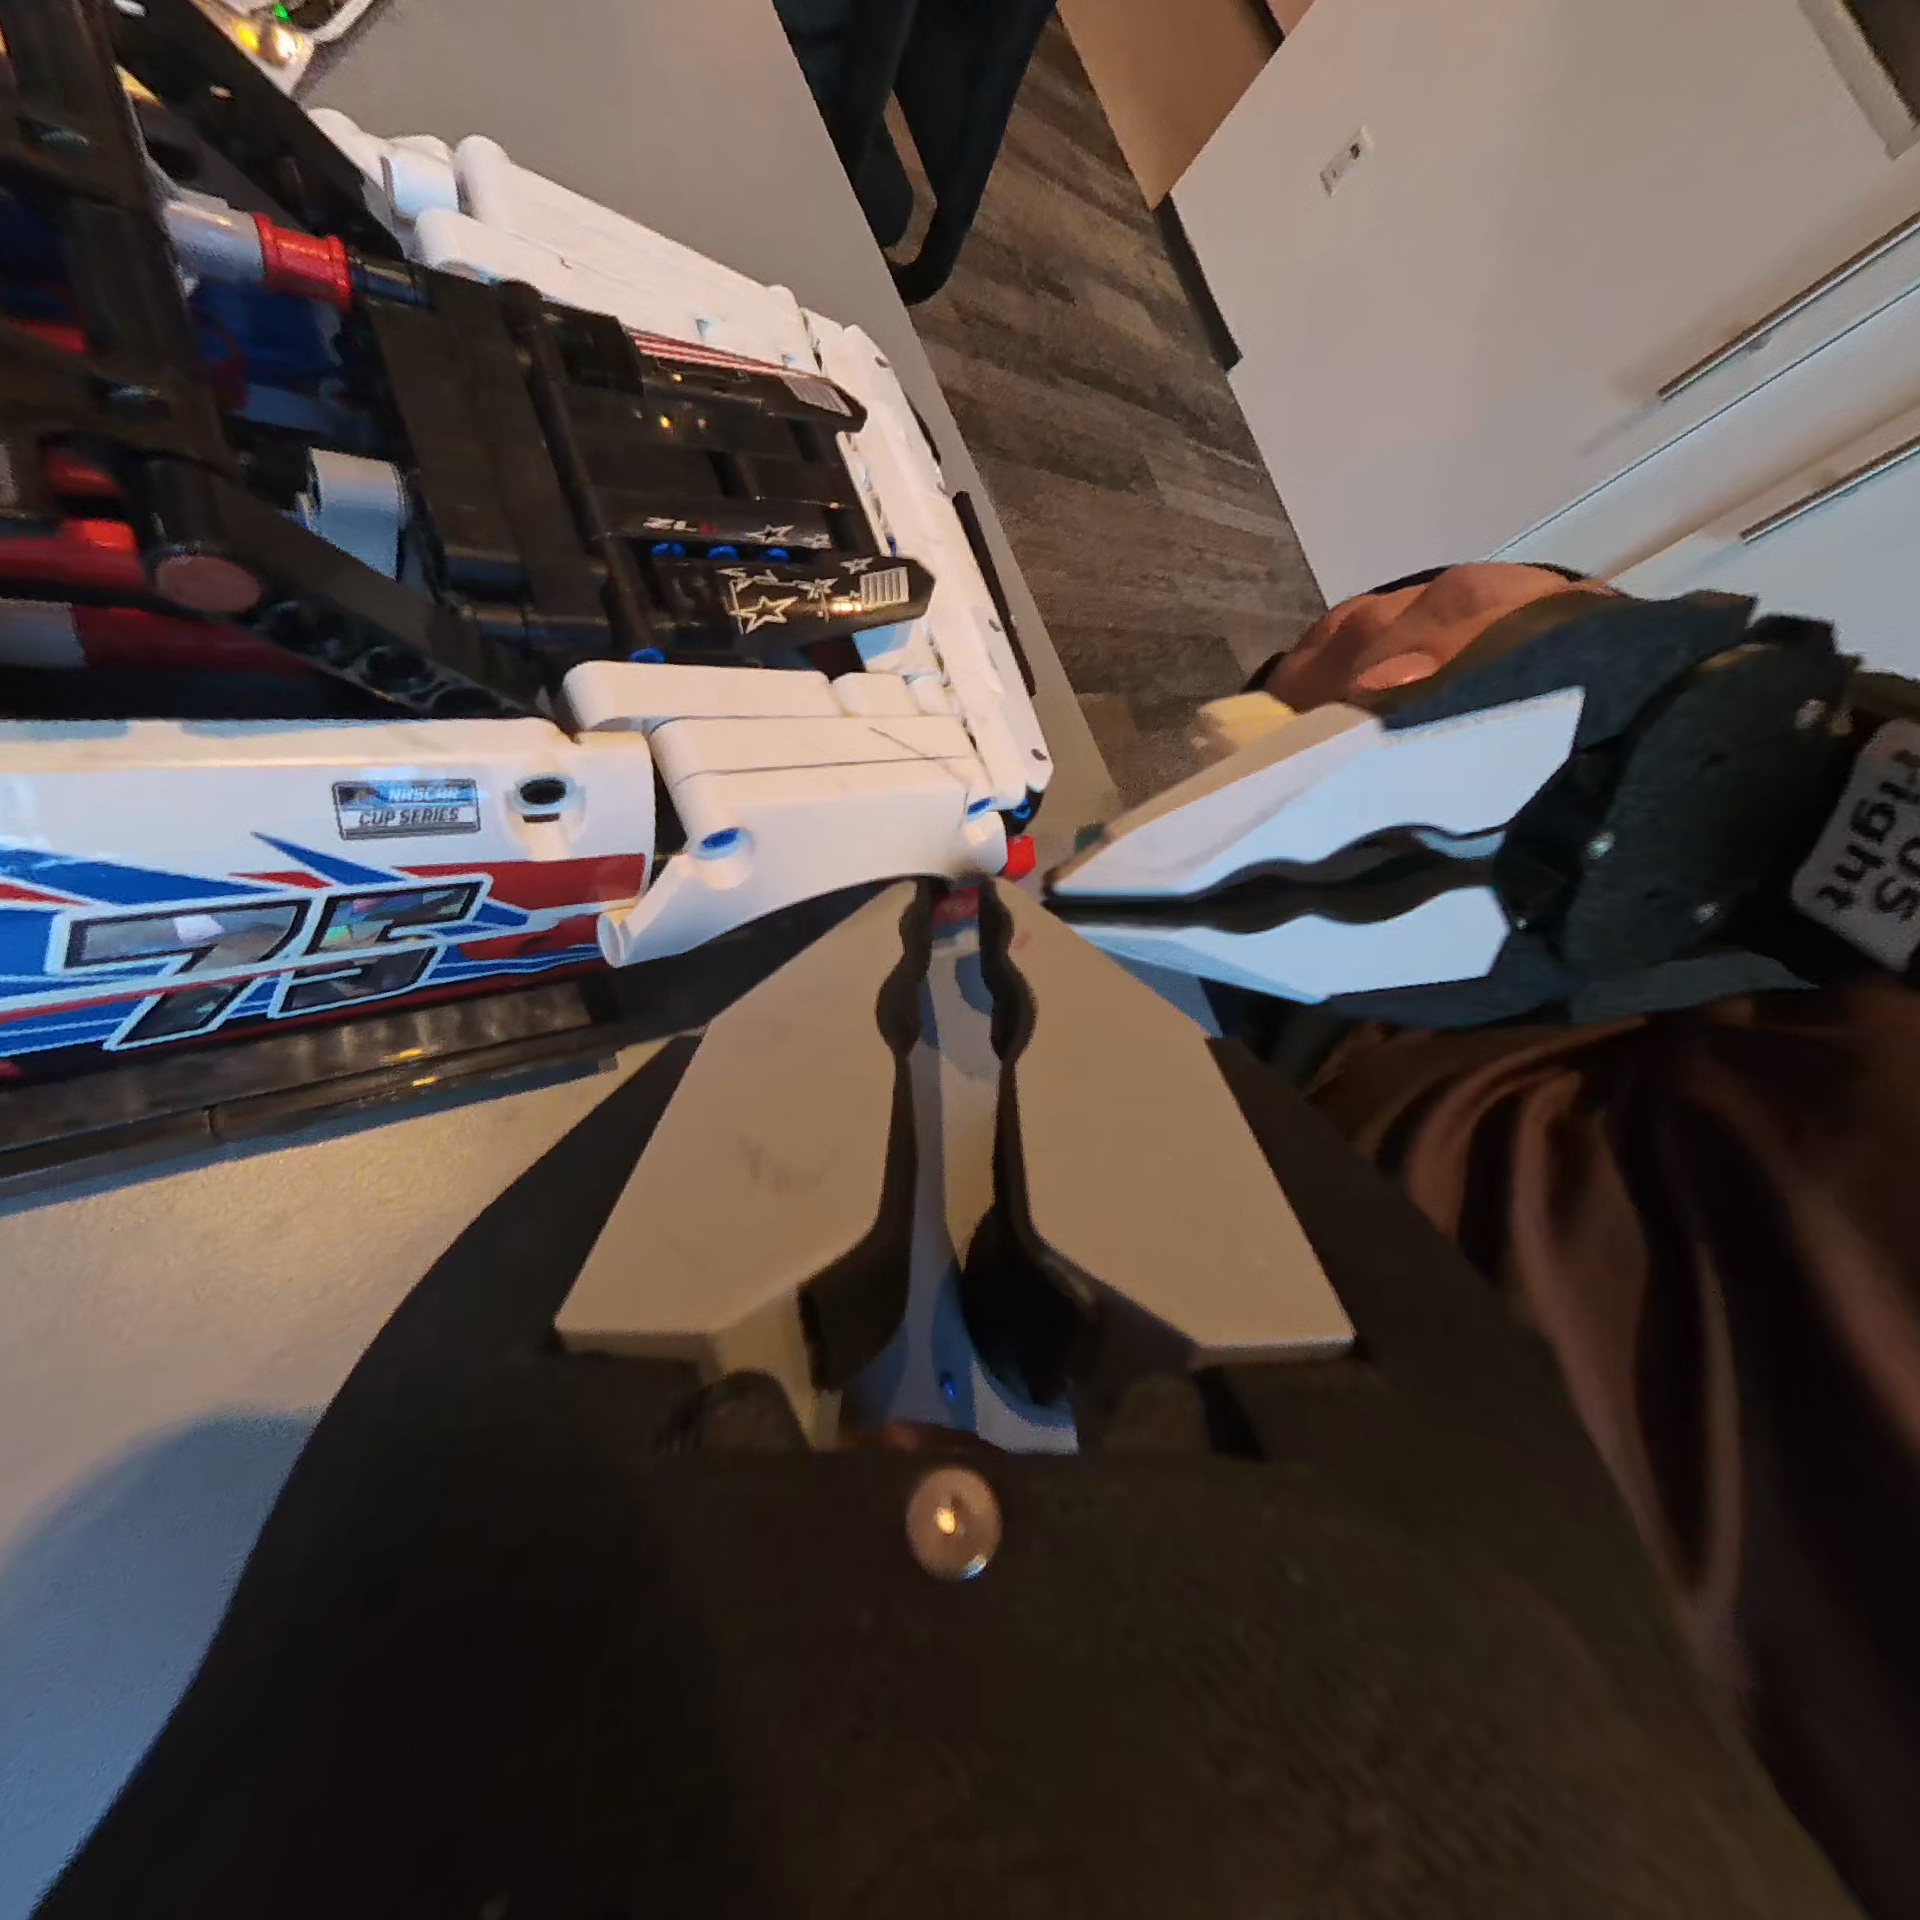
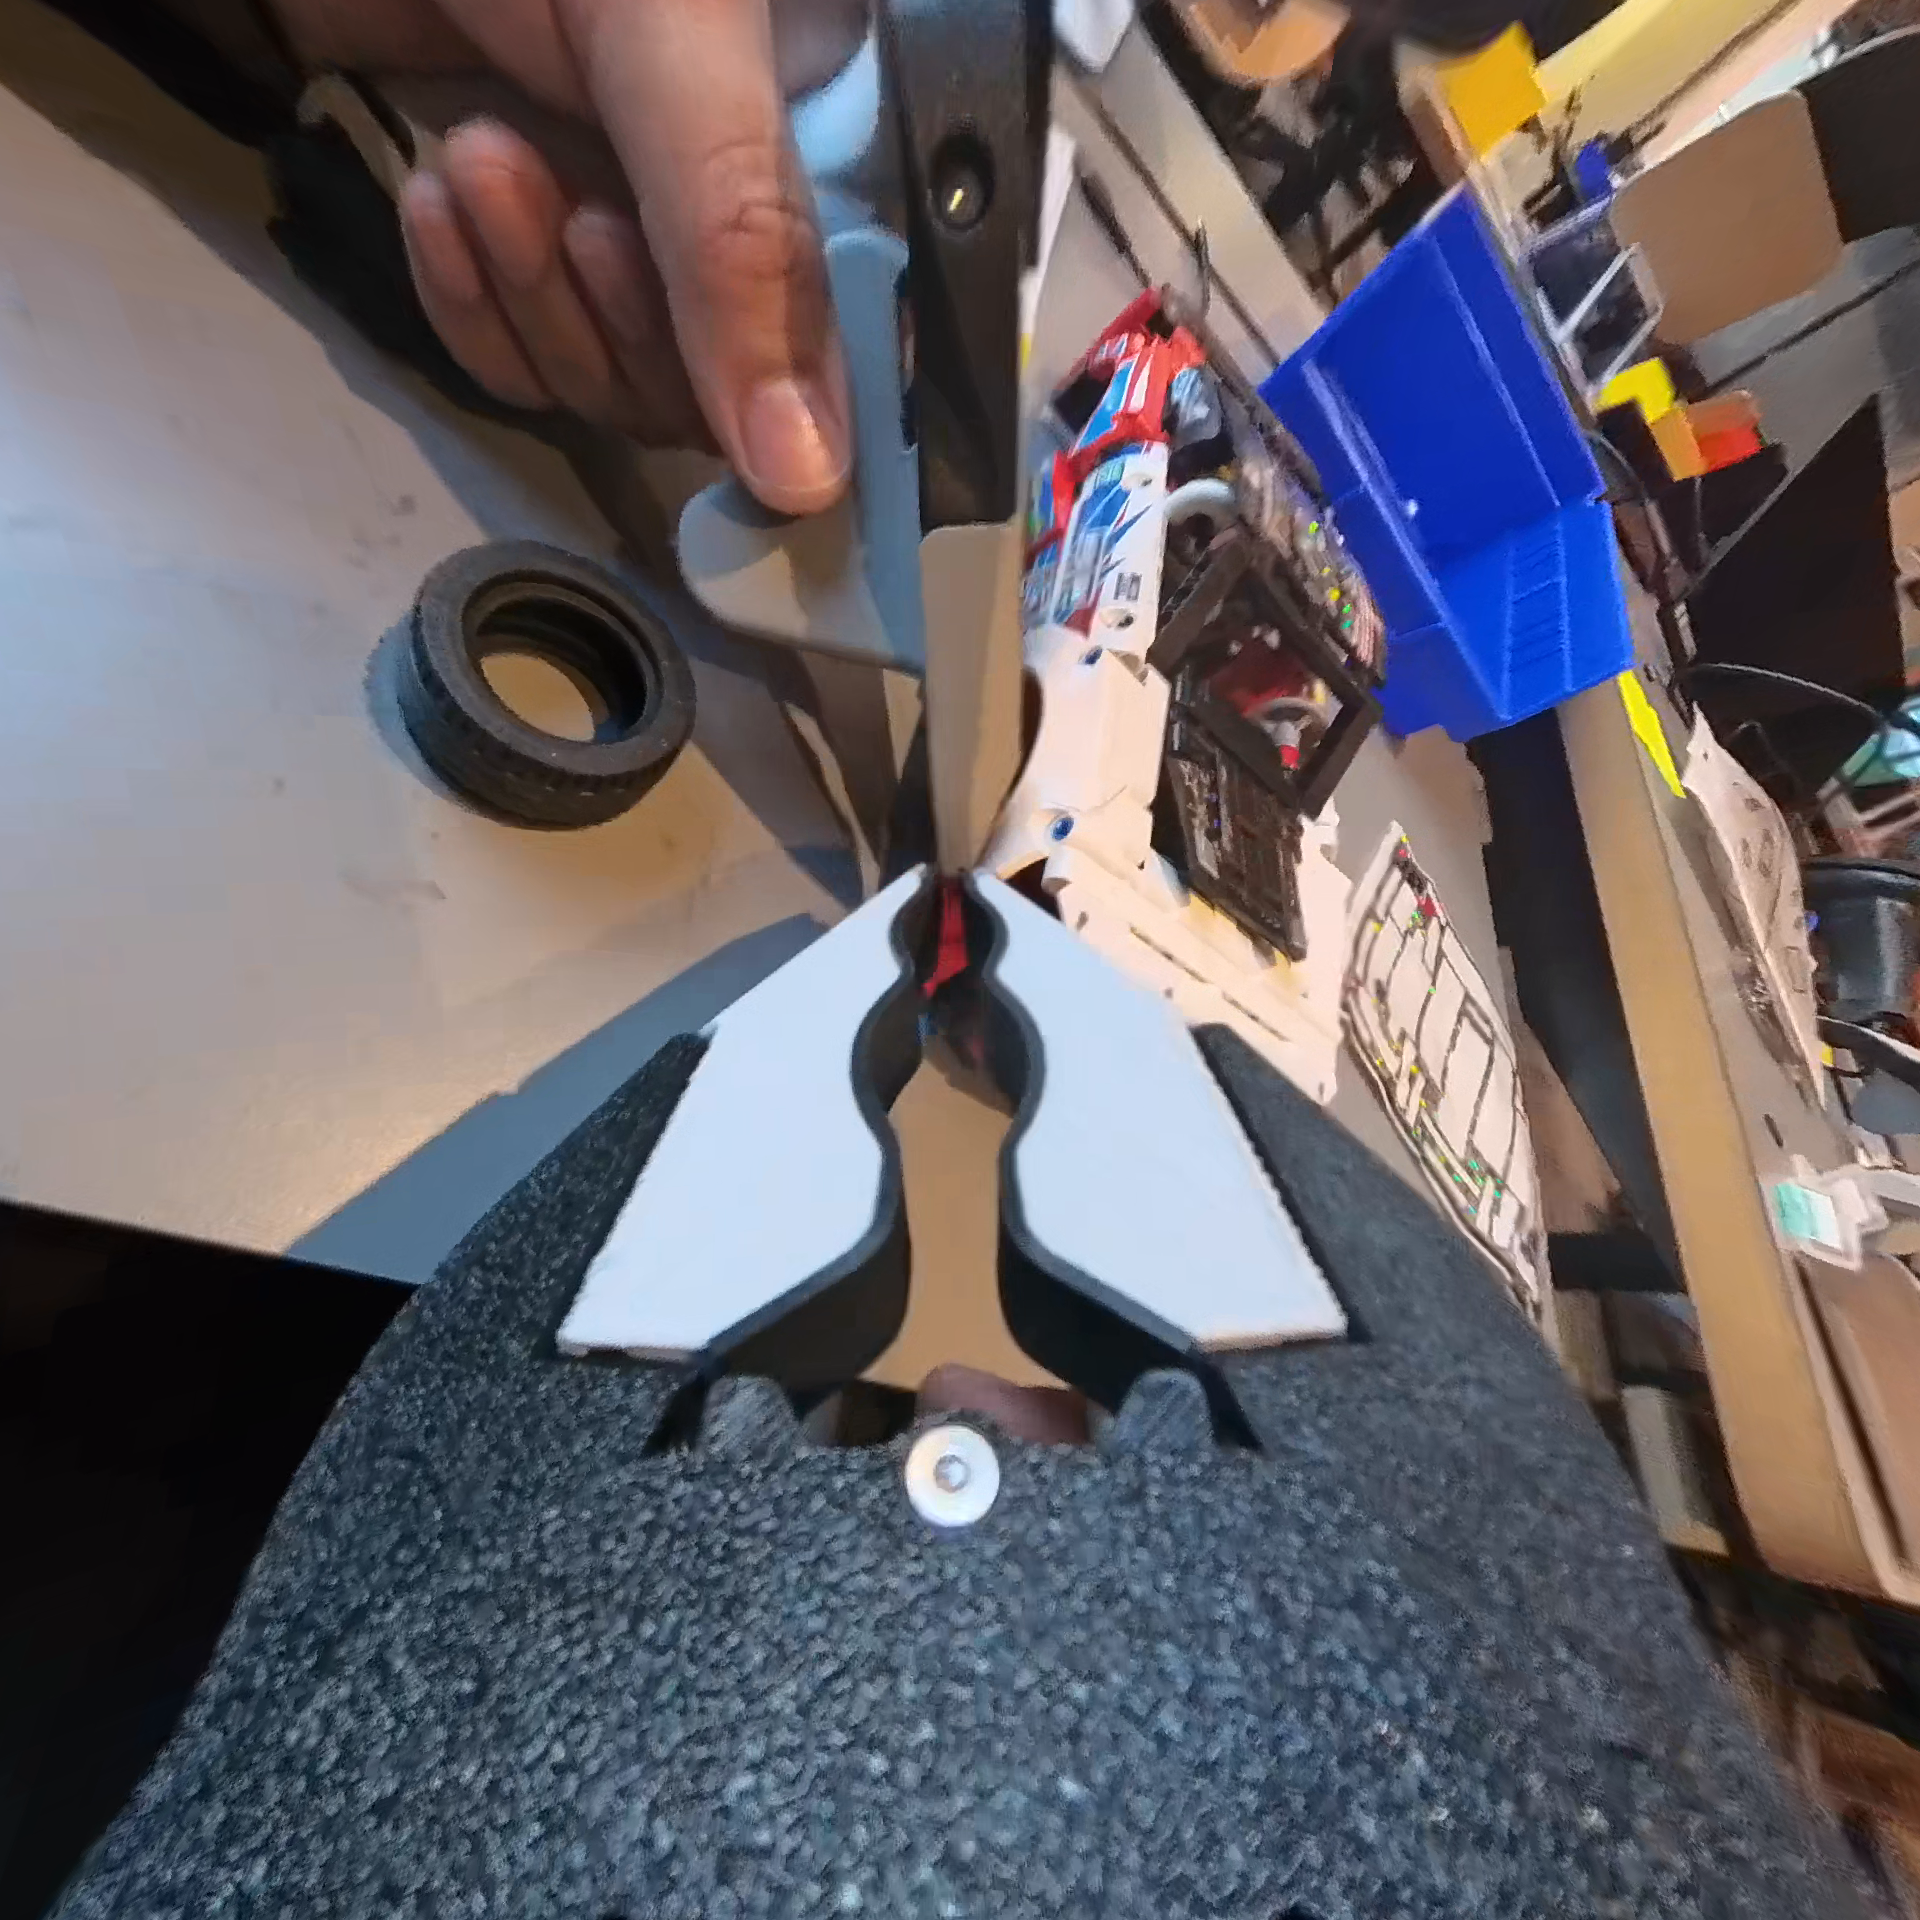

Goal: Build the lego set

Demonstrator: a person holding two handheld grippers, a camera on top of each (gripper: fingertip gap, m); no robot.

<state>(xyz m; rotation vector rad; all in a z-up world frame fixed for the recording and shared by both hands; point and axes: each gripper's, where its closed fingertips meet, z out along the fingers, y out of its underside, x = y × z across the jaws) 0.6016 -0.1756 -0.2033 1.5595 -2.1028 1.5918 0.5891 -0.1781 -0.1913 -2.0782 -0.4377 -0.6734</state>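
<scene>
**Both grippers at the car's corner, red piece pinched**

While the lego car (image 1: 499, 665) lies on the pale table (image 1: 208, 1351), its long axis in my left wrist view runs from the near left, where the white side panel carries red and blue stripes and a number, toward the far right, where the white end bodywork sits close to the table edge. Which end is the nose I cannot tell. The black underside framing with star stickers faces the camera, so the car appears tipped onto its side.

My left gripper (image 1: 951, 894) has its jaws nearly together, a narrow slit between them, tips touching the car's lower white corner by a small red piece (image 1: 1020, 854). Whether they actually grip anything I cannot tell.

My right gripper (image 2: 948, 883) comes in from the right, tips meeting the same corner. Its jaws are almost closed and pinch the red piece between the tips.

In the right wrist view, a loose black tyre (image 2: 545, 686) lies flat on the table, left of the grippers and apart from the car. A blue bin (image 2: 1455, 468) stands beyond the car.
</scene>
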